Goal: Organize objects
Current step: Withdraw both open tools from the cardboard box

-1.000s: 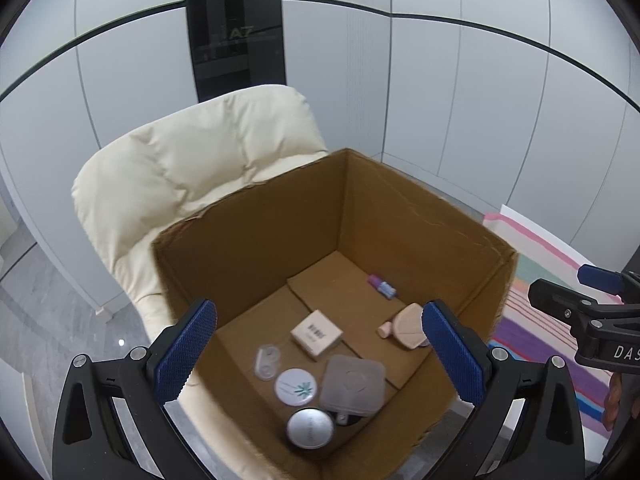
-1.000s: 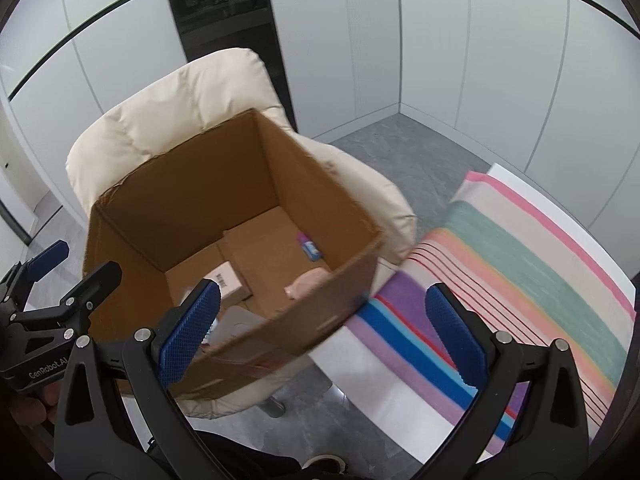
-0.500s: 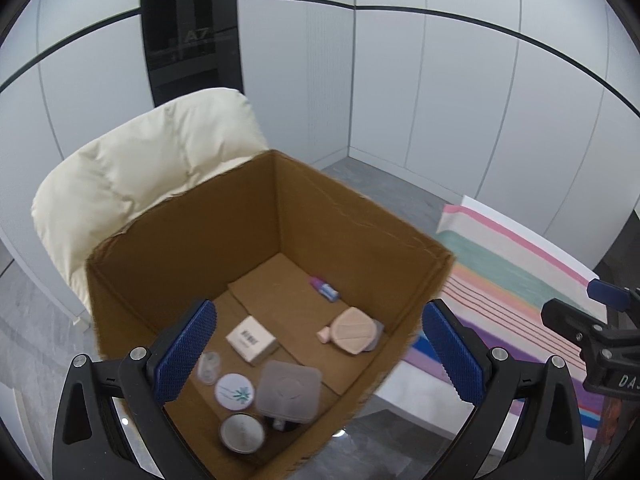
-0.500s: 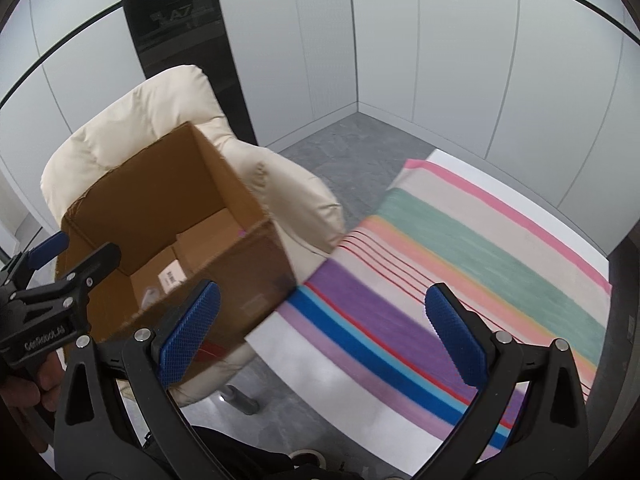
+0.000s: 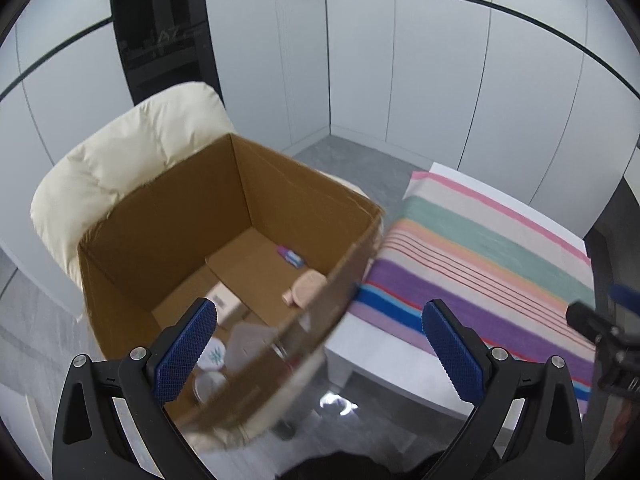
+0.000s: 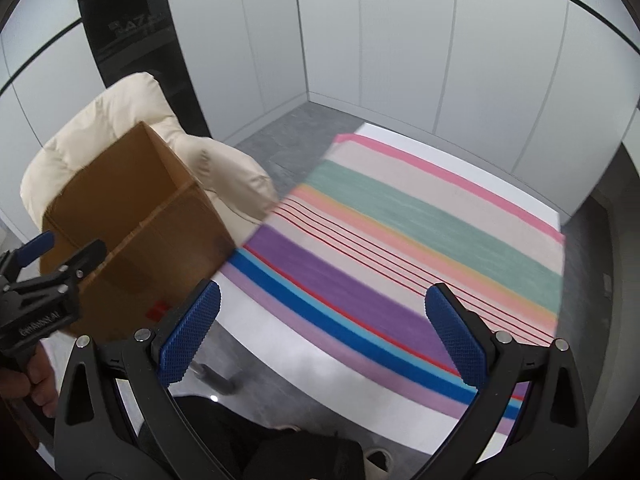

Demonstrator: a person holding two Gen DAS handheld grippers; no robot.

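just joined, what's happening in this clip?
A person holds a claw in each hand. The left claw and right claw are both open and empty. A cardboard box sits on a cream chair with small toiletries inside, including a pink puff and a small tube. The right claw faces a striped cloth on a white table. Nothing is picked up yet.

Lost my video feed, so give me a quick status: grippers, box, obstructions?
Left gripper open, empty. Right gripper open, empty, over striped cloth. Cardboard box on cream chair, small items inside. Nothing blocking.
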